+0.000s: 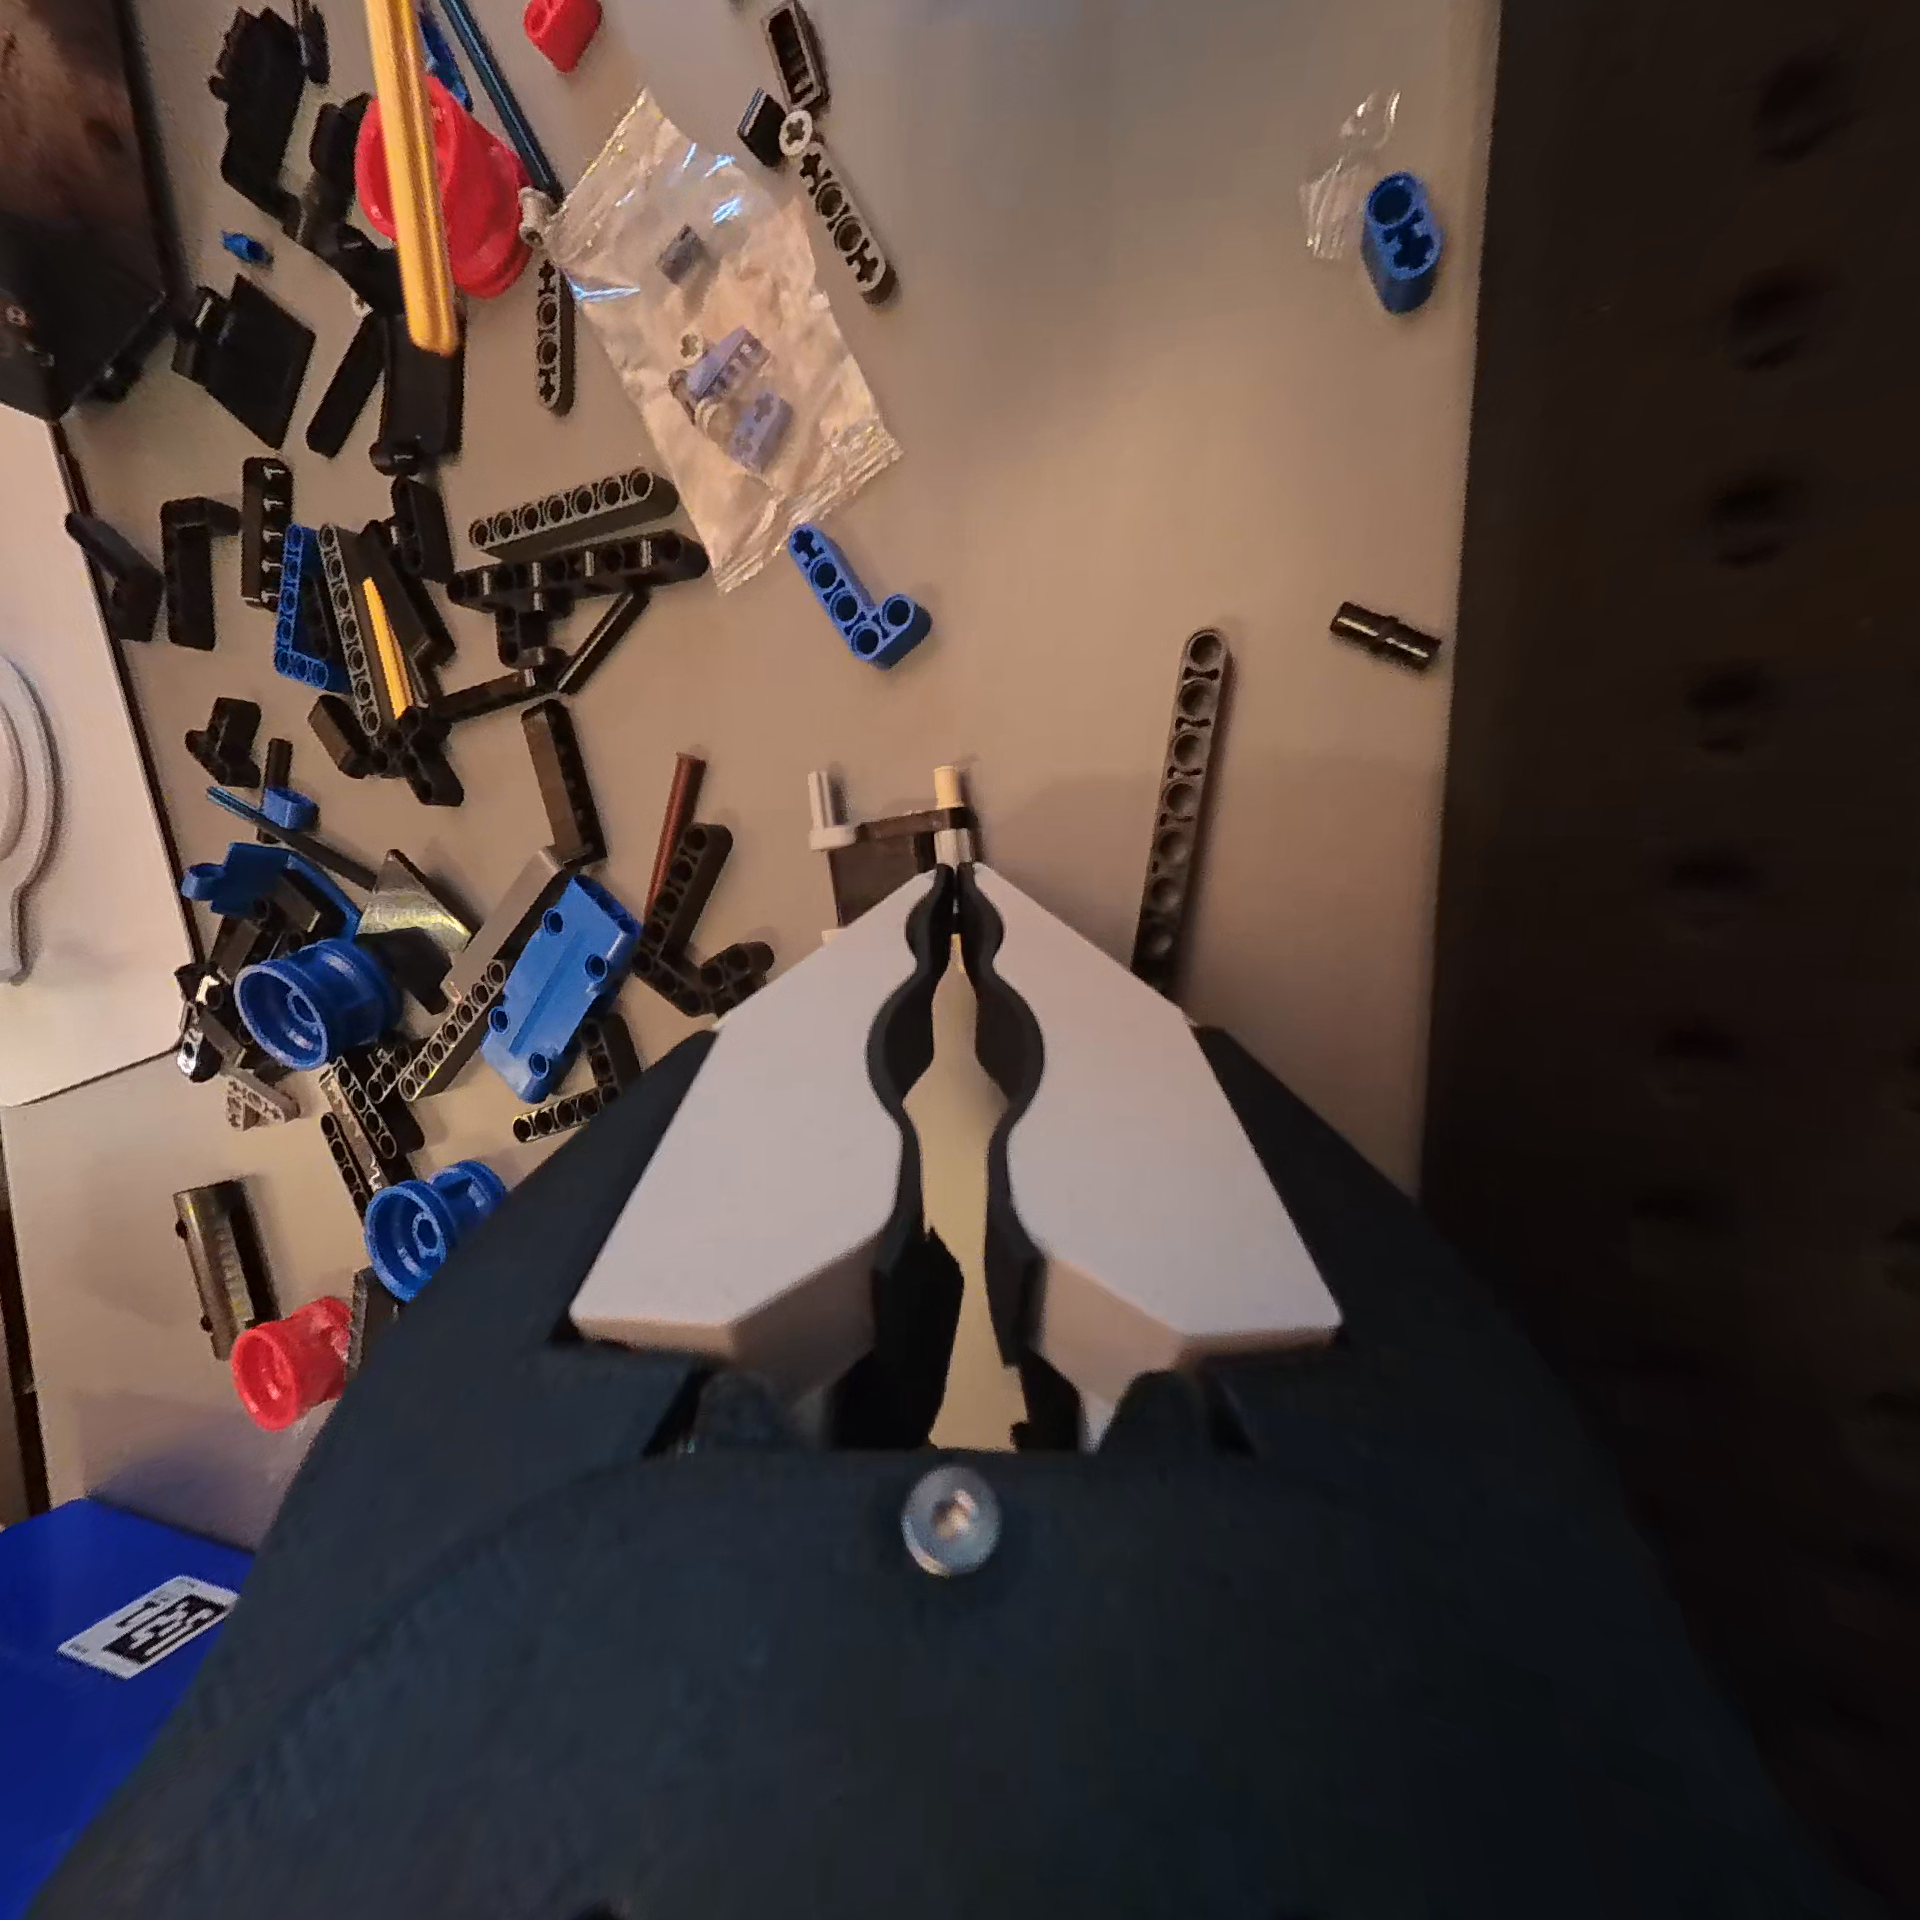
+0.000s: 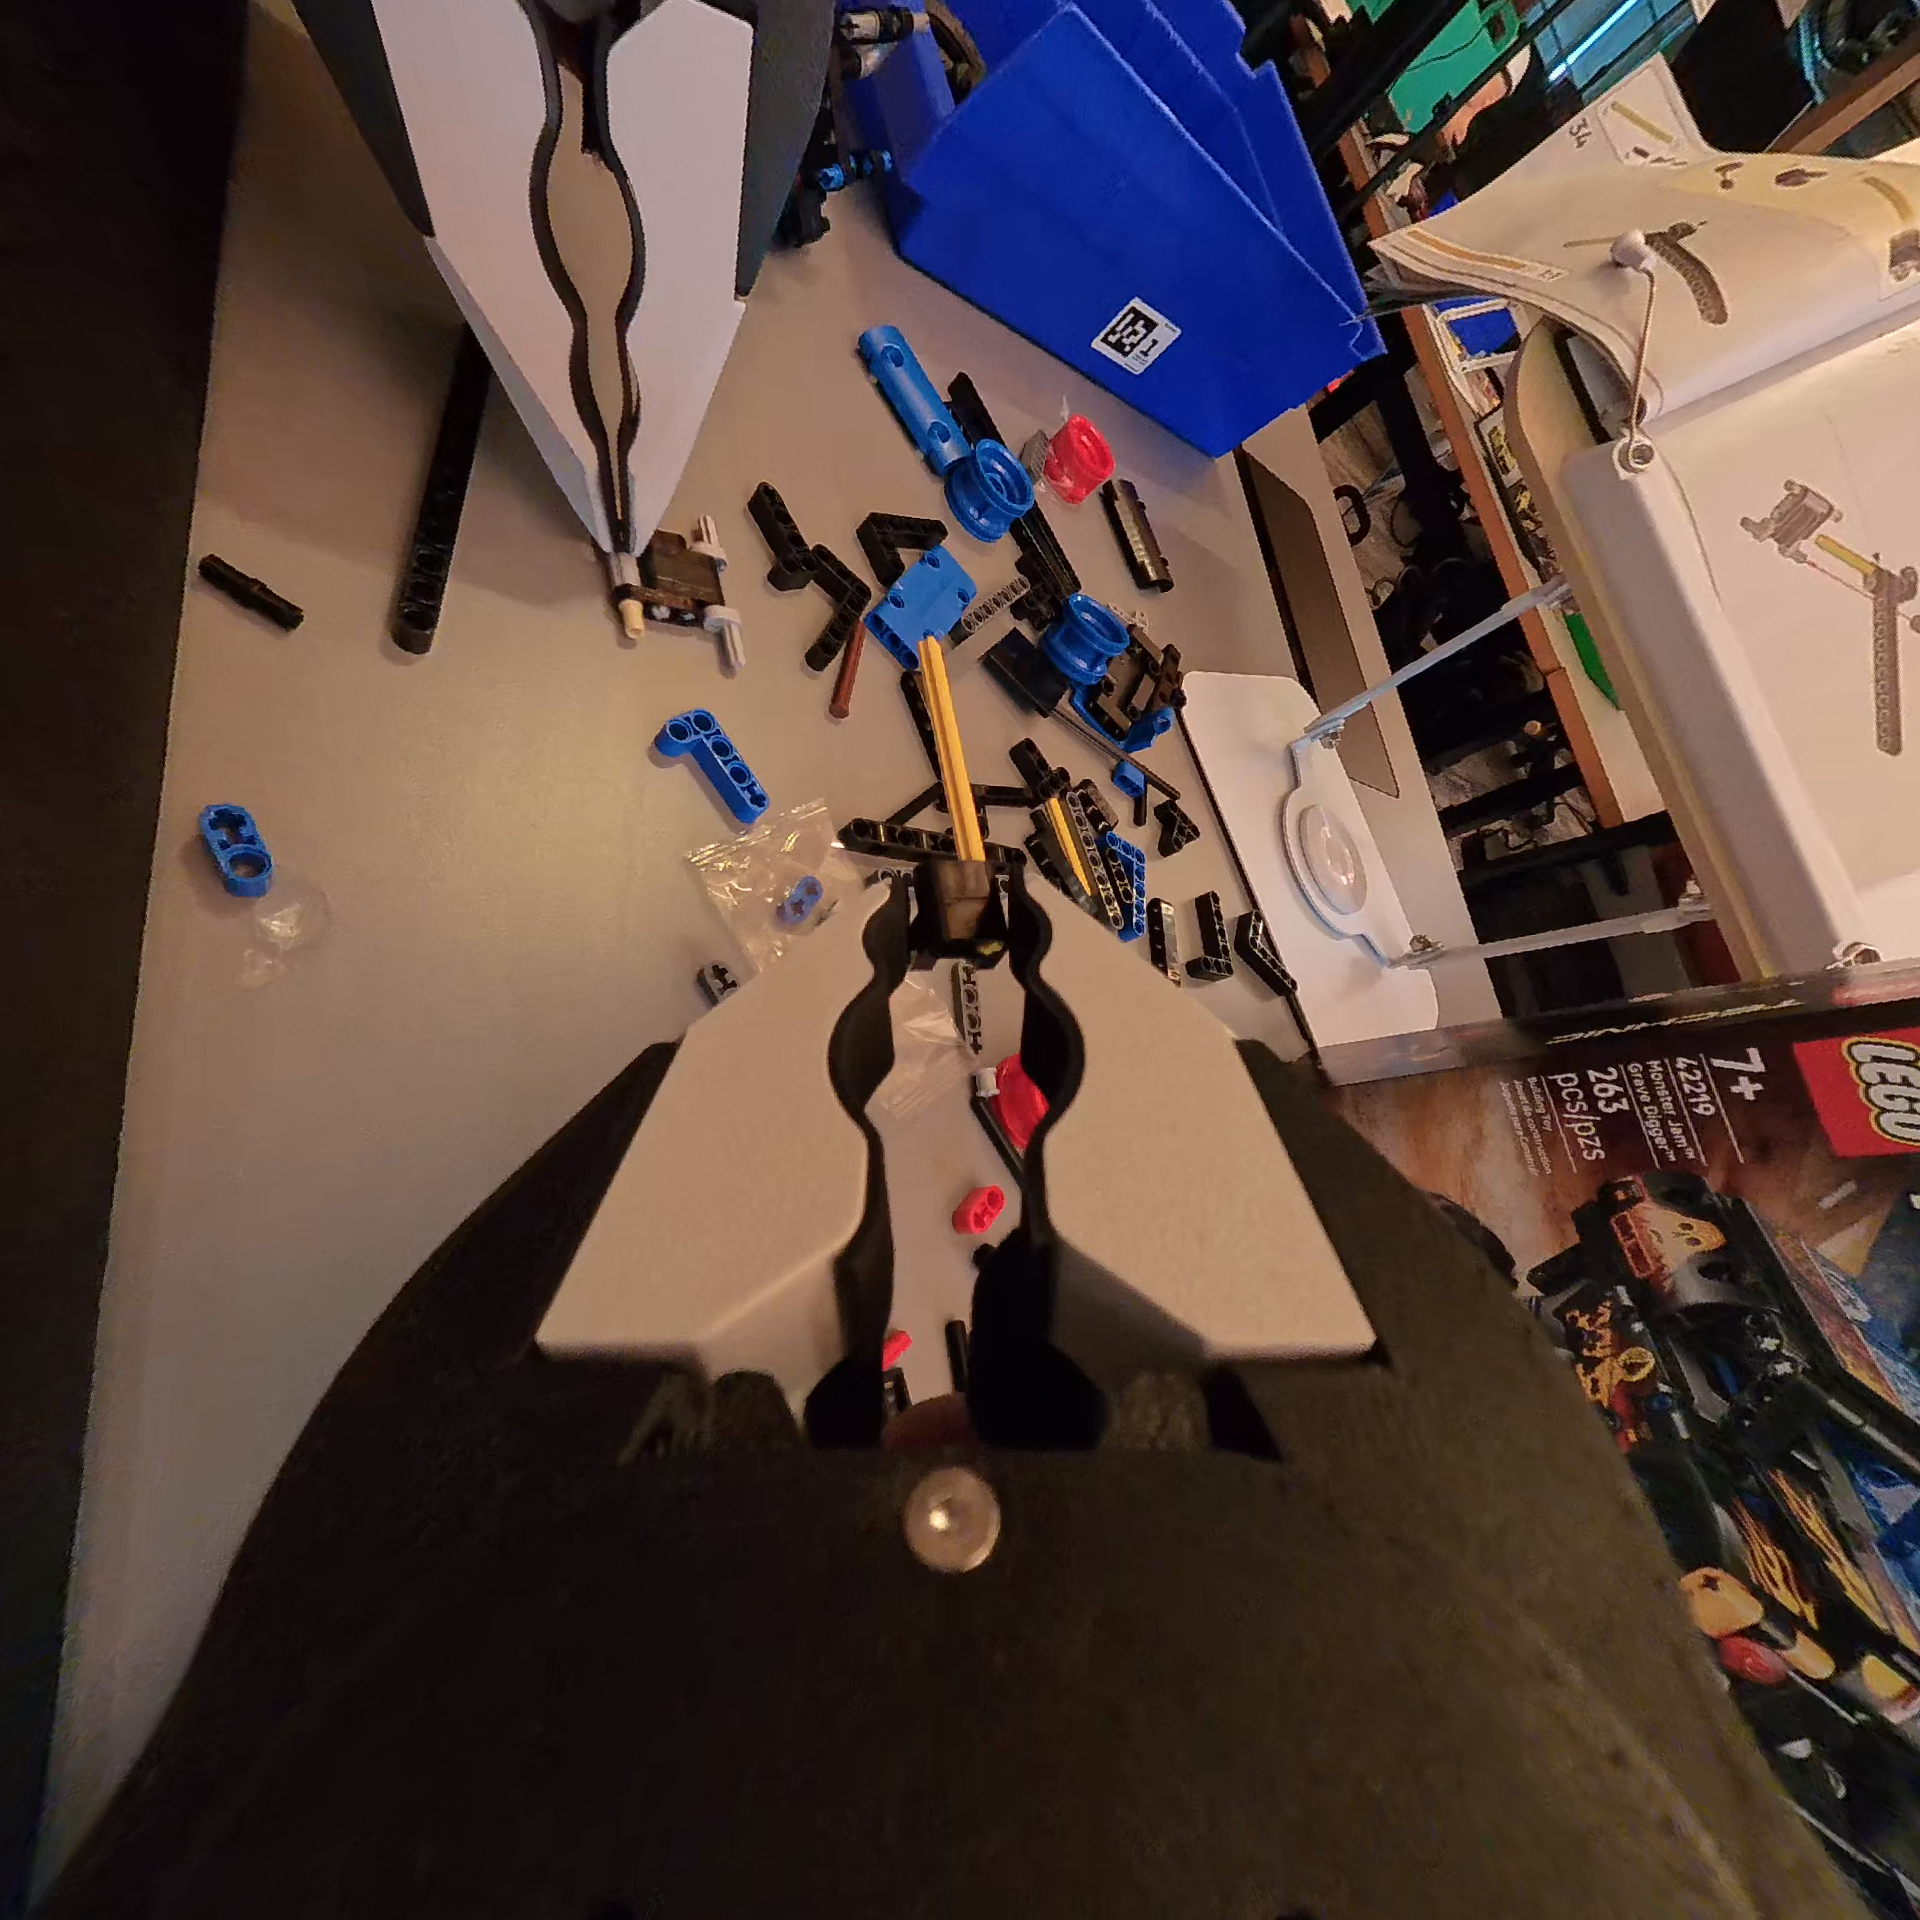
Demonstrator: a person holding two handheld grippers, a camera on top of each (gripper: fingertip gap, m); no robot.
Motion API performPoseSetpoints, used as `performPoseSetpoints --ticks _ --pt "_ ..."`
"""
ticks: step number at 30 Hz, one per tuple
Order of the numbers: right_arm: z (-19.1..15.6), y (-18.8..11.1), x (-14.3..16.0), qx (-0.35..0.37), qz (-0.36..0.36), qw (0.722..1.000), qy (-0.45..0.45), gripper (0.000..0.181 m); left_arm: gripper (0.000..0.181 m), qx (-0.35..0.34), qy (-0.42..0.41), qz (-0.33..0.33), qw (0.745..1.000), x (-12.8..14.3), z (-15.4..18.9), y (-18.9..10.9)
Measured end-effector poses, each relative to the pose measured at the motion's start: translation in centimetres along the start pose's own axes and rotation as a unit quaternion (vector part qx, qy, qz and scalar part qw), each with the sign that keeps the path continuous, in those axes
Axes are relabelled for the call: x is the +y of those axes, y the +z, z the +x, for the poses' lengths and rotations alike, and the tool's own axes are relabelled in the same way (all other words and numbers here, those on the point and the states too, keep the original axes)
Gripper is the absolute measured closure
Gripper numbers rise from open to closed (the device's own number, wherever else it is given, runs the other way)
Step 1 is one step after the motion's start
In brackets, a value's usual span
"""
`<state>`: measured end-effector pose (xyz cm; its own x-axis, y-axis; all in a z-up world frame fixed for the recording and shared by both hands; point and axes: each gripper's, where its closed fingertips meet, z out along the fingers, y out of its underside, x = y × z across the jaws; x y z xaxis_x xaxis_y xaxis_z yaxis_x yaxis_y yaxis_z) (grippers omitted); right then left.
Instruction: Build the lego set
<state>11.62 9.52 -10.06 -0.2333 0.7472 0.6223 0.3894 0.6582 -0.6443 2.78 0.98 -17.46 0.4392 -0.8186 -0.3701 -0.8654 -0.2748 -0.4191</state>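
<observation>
My left gripper (image 1: 954,883) is shut on the tan pin (image 1: 948,790) of a small black assembly (image 1: 888,836) that also carries a grey pin; it sits low, at the table (image 1: 1091,436). The same gripper (image 2: 618,535) and assembly (image 2: 677,587) show at the top of the right wrist view. My right gripper (image 2: 951,909) is shut on a black connector (image 2: 956,894) with a yellow axle (image 2: 948,748) sticking forward, held above the loose parts. The yellow axle also shows in the left wrist view (image 1: 407,177), top left.
Loose black, blue and red pieces (image 1: 416,727) cover the table's left half. A long black beam (image 1: 1179,810), a black pin (image 1: 1385,634), a blue connector (image 1: 1403,239) and a clear bag (image 1: 727,332) lie nearer the dark table edge. Blue bins (image 2: 1091,208), an instruction booklet (image 2: 1714,260) and the set's box (image 2: 1714,1299) stand alongside. The grippers' ends are close to 15 centimeters from one another.
</observation>
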Motion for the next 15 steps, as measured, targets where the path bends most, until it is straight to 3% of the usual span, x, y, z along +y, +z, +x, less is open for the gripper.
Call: performPoseSetpoints --ticks 7,11,15 --pt "0.0 -0.1 -0.2 -0.001 0.004 1.000 -0.001 0.164 0.181 -0.008 0.001 -0.003 1.000 0.1 0.0 -0.1" --pt "0.1 -0.2 -0.3 -0.001 0.007 1.000 0.000 0.164 0.162 -0.016 -0.025 -0.013 0.999 1.0 0.0 -0.4" --pt "-0.1 -0.1 -0.5 -0.004 0.008 1.000 -0.003 0.163 0.171 -0.018 -0.054 -0.012 0.998 1.3 0.0 -0.3"
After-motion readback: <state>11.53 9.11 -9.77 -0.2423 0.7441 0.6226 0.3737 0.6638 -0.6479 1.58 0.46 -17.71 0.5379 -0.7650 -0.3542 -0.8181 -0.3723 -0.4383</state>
